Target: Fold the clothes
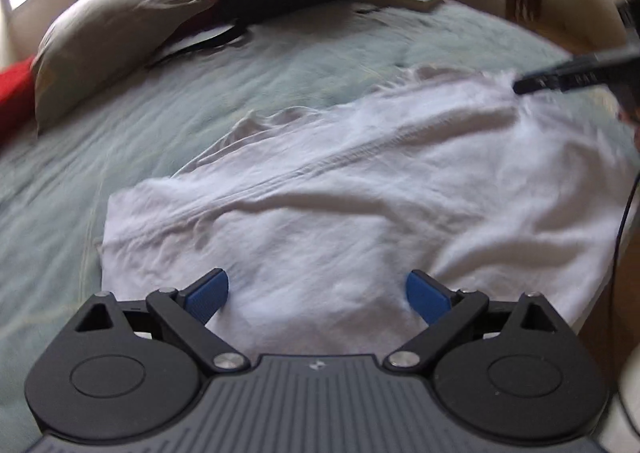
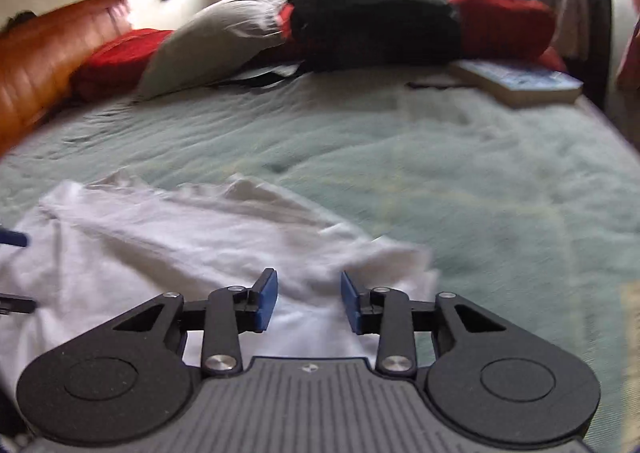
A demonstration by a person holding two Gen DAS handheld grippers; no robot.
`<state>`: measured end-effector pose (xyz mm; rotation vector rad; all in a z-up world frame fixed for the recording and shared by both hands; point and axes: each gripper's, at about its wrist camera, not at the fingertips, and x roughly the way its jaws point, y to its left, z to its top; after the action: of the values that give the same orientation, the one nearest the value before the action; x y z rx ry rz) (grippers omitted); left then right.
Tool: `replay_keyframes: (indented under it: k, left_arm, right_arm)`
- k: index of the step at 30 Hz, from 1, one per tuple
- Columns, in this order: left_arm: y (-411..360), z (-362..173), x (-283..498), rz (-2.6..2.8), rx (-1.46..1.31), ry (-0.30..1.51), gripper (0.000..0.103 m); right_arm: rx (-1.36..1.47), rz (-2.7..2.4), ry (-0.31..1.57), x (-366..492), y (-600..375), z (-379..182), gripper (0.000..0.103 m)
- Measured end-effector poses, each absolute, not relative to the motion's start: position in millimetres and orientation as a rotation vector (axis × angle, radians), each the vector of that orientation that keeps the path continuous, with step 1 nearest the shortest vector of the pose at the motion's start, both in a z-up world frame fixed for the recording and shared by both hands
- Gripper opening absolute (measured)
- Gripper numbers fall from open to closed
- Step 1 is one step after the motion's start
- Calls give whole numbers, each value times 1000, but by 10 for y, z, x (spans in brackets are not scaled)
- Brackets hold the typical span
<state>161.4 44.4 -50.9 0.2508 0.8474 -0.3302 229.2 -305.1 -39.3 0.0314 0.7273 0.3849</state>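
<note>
Home bedroom: bed, pillow, backpack.

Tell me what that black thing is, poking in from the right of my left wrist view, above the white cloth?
Observer: That is the right gripper. Its own camera shows its blue pads apart with nothing between them.
Operator: Where does it sit over the cloth?
Observer: By the white garment, near its right-hand edge, with bare green bedspread beyond.
Operator: Anything else I miss?
Observer: An orange padded panel runs along the bed's left side.
</note>
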Motion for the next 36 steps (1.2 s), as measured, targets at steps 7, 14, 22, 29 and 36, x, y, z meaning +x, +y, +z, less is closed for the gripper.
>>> replay_keyframes:
  k: [7, 14, 22, 29, 36]
  left_arm:
    - [371, -439, 1583, -427, 244, 793, 95]
    - [545, -568, 1592, -391, 257, 849, 99]
    - [551, -327, 1286, -487, 243, 769, 98]
    - [293, -608, 1122, -459, 378, 814, 98]
    - [575, -453, 789, -388, 368, 813, 98]
  right_arm:
    - [-41, 564, 756, 2353, -2351, -305, 50]
    - [-104, 457, 800, 2875, -2201, -549, 48]
    - [-145, 589, 719, 2198, -2458, -204, 65]
    - [-165, 601, 747, 1585, -2738, -518, 68]
    - [-9, 373, 729, 1345, -3515, -462, 68]
